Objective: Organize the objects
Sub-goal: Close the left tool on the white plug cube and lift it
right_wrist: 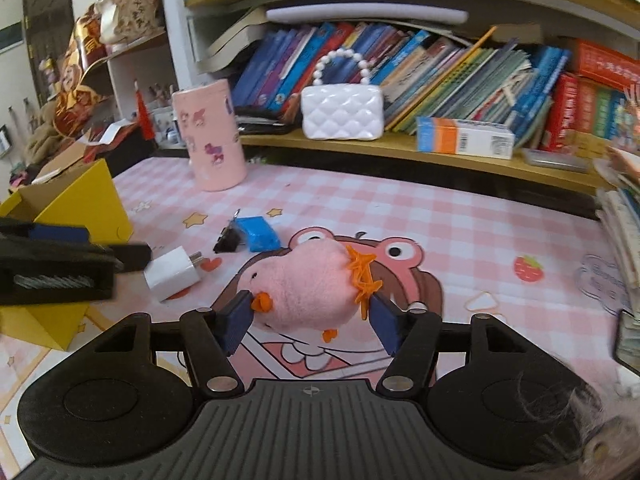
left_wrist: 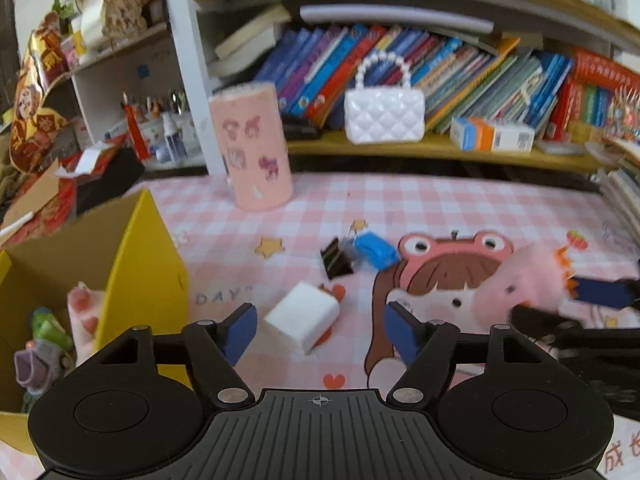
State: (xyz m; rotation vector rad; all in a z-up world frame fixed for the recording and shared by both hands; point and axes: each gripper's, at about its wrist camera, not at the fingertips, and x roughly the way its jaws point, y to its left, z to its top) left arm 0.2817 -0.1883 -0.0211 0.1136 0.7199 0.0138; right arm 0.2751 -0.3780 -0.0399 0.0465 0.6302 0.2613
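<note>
Pink plush chick with orange beak and orange crest sits clamped between the blue-padded fingers of the right gripper, lifted off the desk, hanging over the frog-hat cartoon girl printed on the pink checked desk cover; the beak is against the left pad, the crest against the right pad. In the left wrist view the same chick shows at the right, blurred, held in the right gripper.

Left gripper fingers stand apart, nothing between the pads; just past them on the desk lies a white cube phone charger with metal prongs, on its side, left of the cartoon girl's hair. Beyond the charger, further from the girl's head: black binder clip and small blue toy car, touching or nearly so, can't tell which.

Yellow cardboard box with open top stands left of the cartoon girl at the desk edge; inside it a pink paw-shaped soft toy and other small toys, too blurred to name. Pink cylinder tin with cartoon stickers upright behind the cartoon girl, to her left, near the bookshelf. White quilted mini handbag with pearl handle on the lower wooden shelf in front of leaning books
</note>
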